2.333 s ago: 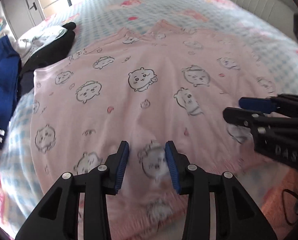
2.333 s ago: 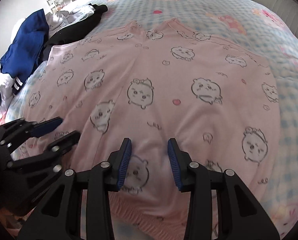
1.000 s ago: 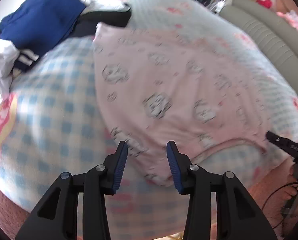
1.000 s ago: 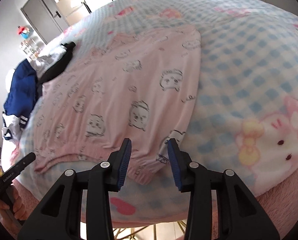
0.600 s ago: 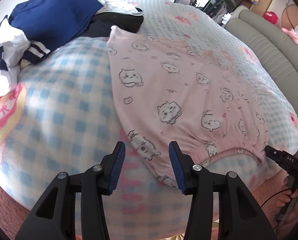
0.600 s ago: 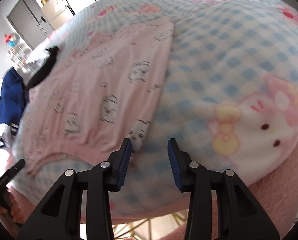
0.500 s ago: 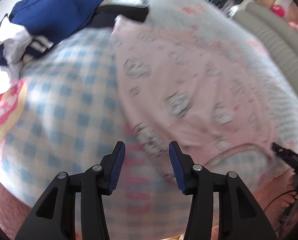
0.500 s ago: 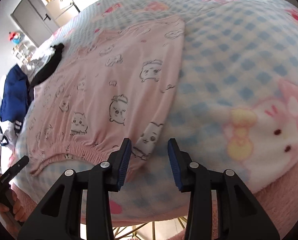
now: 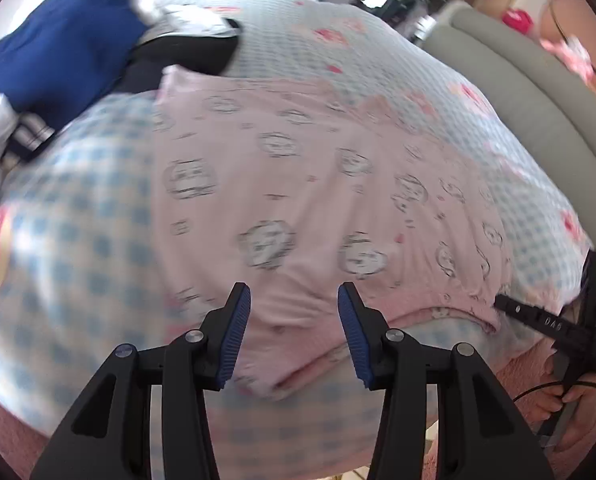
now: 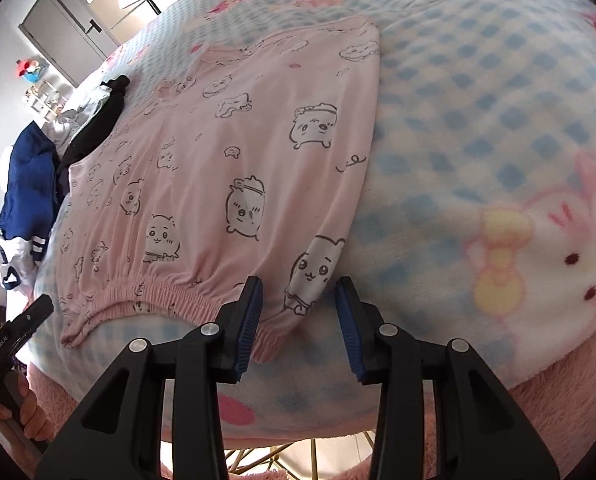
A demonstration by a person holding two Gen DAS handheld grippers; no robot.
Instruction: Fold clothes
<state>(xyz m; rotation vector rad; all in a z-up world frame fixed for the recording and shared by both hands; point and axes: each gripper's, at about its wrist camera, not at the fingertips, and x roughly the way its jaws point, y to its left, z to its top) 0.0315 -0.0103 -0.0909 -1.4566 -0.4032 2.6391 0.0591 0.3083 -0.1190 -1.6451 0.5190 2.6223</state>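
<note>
A pink garment (image 9: 298,184) printed with small cartoon faces lies spread flat on the bed, its gathered elastic hem (image 10: 158,284) towards me. My left gripper (image 9: 294,296) hangs open just above the hem's near left part, with nothing pinched between its blue pads. My right gripper (image 10: 299,286) is open too, over the garment's (image 10: 258,152) near right corner (image 10: 309,276), which shows in the gap between the jaws. Each gripper shows at the edge of the other's view: the right gripper (image 9: 537,316) and the left gripper (image 10: 22,328), both held by hands.
The blue-checked blanket (image 10: 477,120) with pink and yellow figures covers the bed. A blue and white jacket (image 9: 58,52) and a black garment (image 9: 186,56) are piled at the far left. A grey padded headboard (image 9: 537,100) runs along the right. The bed's pink fuzzy edge (image 10: 557,420) is nearest me.
Both grippers have spread from the garment's middle out to its near corners. In the last half second the left one has slid right, over the pink hem; the right has barely moved.
</note>
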